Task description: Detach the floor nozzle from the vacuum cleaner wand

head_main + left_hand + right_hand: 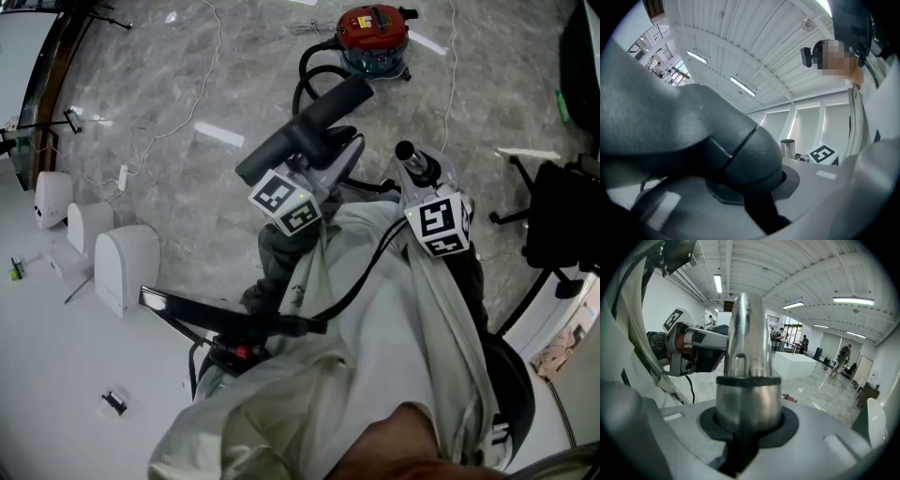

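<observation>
Head view: one floor nozzle lies with its long axis running 8 to 2 o'clock, its neck pinched in the left gripper. At its 3 o'clock, apart from it, one wand sits clamped in the right gripper. One red canister stands at 12 o'clock. I'd judge them already separated.

A loose pale grey-green shirt, black cable trailing across it; the grey left gripper and right gripper each bear black-and-white marker cubes.
</observation>
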Demonstrator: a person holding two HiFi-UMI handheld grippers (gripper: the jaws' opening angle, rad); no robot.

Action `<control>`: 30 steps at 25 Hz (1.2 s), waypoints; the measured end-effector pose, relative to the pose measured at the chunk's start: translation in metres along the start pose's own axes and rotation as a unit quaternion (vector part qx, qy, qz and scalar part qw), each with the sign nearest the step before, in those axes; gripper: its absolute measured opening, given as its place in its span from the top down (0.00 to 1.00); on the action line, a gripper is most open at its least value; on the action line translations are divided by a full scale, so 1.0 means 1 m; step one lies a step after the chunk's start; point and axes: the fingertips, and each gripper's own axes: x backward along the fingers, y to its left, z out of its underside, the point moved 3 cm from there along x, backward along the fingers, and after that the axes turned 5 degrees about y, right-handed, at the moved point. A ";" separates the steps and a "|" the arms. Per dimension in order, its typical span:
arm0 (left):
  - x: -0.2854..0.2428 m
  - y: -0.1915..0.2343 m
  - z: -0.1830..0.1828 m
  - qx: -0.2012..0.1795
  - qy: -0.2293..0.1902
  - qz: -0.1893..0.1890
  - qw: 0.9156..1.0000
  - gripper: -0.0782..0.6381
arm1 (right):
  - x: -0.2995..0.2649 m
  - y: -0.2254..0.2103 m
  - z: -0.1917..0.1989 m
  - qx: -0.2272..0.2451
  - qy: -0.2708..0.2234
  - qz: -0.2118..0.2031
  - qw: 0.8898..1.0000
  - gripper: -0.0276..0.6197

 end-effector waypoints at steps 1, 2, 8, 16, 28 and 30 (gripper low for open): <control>0.001 0.002 -0.001 0.001 0.001 0.001 1.000 0.79 | -0.002 0.002 -0.002 0.001 0.001 0.000 1.000 0.80; 0.003 0.004 -0.002 0.002 0.002 0.003 1.000 0.79 | -0.004 0.004 -0.005 0.001 0.000 0.000 1.000 0.80; 0.007 0.011 -0.001 0.009 0.008 0.016 1.000 0.79 | -0.010 0.014 -0.007 -0.001 0.009 0.008 1.000 0.80; 0.010 0.028 -0.001 0.014 0.017 0.031 0.999 0.79 | -0.022 0.017 -0.013 -0.009 0.017 0.022 1.000 0.80; 0.023 0.057 -0.009 0.026 0.016 0.044 0.999 0.79 | -0.043 0.027 -0.033 -0.007 0.027 0.029 0.999 0.80; 0.024 0.060 -0.009 0.030 0.015 0.044 0.999 0.79 | -0.046 0.029 -0.035 -0.006 0.028 0.026 0.999 0.80</control>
